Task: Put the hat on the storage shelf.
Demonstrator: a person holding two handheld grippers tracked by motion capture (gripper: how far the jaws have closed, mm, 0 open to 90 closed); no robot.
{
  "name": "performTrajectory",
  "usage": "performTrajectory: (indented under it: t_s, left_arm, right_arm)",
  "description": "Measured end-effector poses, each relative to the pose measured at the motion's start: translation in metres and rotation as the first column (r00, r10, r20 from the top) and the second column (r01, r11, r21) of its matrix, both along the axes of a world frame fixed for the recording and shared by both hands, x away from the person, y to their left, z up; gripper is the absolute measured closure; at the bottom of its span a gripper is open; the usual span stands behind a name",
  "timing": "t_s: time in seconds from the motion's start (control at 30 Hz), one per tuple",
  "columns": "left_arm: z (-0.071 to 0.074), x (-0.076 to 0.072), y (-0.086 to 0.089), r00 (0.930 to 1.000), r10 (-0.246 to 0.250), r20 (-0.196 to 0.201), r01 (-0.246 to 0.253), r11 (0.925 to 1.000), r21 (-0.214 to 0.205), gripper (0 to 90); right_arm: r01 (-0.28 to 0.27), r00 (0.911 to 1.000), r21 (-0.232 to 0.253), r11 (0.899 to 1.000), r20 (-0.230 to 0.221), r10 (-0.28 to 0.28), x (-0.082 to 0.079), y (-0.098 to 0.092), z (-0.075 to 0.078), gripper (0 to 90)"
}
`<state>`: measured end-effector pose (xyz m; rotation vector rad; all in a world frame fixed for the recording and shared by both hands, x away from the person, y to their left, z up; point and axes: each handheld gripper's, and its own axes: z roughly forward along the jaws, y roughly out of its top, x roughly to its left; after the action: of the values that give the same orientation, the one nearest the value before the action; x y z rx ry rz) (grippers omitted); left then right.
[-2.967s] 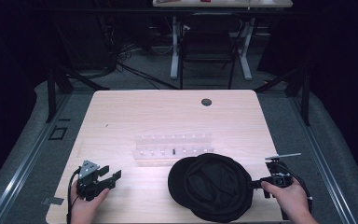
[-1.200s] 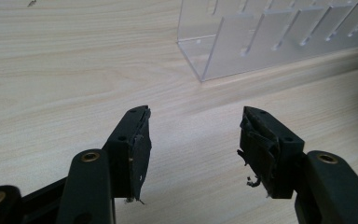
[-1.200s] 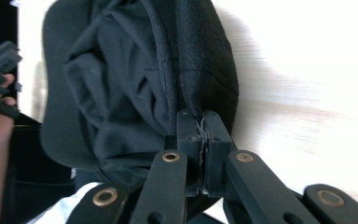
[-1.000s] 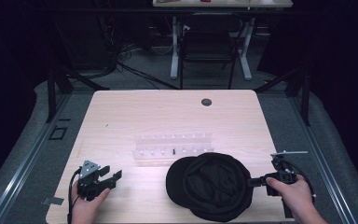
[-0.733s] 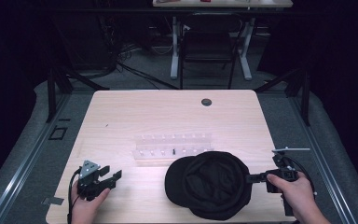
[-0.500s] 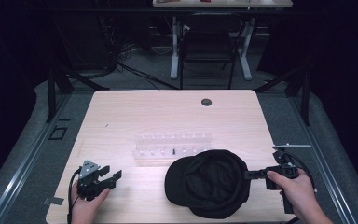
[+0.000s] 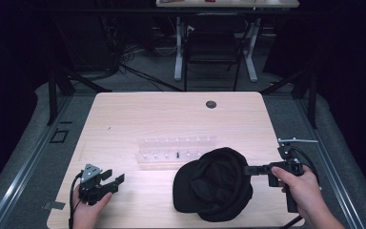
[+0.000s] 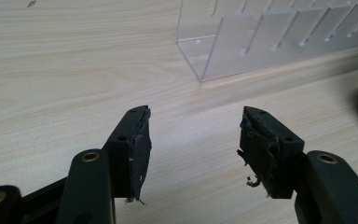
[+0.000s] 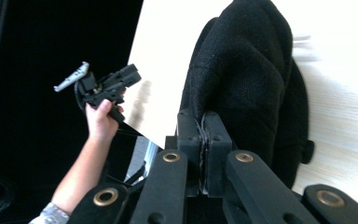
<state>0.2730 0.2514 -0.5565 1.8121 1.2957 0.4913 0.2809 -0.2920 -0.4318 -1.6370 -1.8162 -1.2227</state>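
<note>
Black cap (image 7: 214,188) is seen lying near the front edge of the tabletop (image 7: 171,119), right of centre, just in front of the clear acrylic rack (image 7: 177,151). Right gripper (image 7: 250,170) is held at the cap's right edge; its fingers (image 9: 189,128) are pressed together on a fold of the fabric. Left gripper (image 7: 116,180) is parked at front left, well apart from the cap, fingers (image 8: 137,144) spread with nothing between. Cap is judged light, soft and floppy: sagging is expected when it is lifted from one edge. The stiffer brim or band seam would be the better hold; the brim cannot be made out here.
</note>
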Motion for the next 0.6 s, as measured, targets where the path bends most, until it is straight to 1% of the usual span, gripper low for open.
performTrajectory:
  t_s: [0.13,0.27,0.33,0.47,0.53,0.6]
  left_arm:
    - [0.0,0.0,0.0,1.0,0.001,0.003,-0.001,1.0,-0.002,43.2]
    - [0.0,0.0,0.0,1.0,0.0,0.002,0.0,1.0,-0.001,43.4]
    - [0.001,0.0,0.0,1.0,-0.001,0.003,0.001,1.0,-0.001,43.3]
    - [0.001,0.0,0.001,1.0,-0.001,0.003,0.001,1.0,-0.001,43.3]
    - [0.001,0.0,0.001,1.0,-0.001,0.001,0.001,1.0,-0.001,43.3]
    - [0.001,0.0,0.001,1.0,-0.001,0.001,0.001,1.0,-0.001,43.3]
  right_arm:
    - [-0.001,1.0,0.014,1.0,0.006,0.001,0.002,0.004,0.007,88.5]
    - [-0.003,0.9999,0.045,0.999,0.014,0.003,0.004,0.007,0.015,88.4]
    - [-0.006,0.9998,0.048,0.999,0.018,0.005,0.004,0.008,0.016,88.5]
    - [-0.009,0.9996,0.075,0.997,0.027,0.007,0.005,0.009,0.022,88.4]
    - [-0.01,0.9995,0.102,0.995,0.032,0.007,0.006,0.01,0.026,88.5]
    - [-0.015,0.999,0.107,0.994,0.043,0.011,0.005,0.011,0.03,88.5]
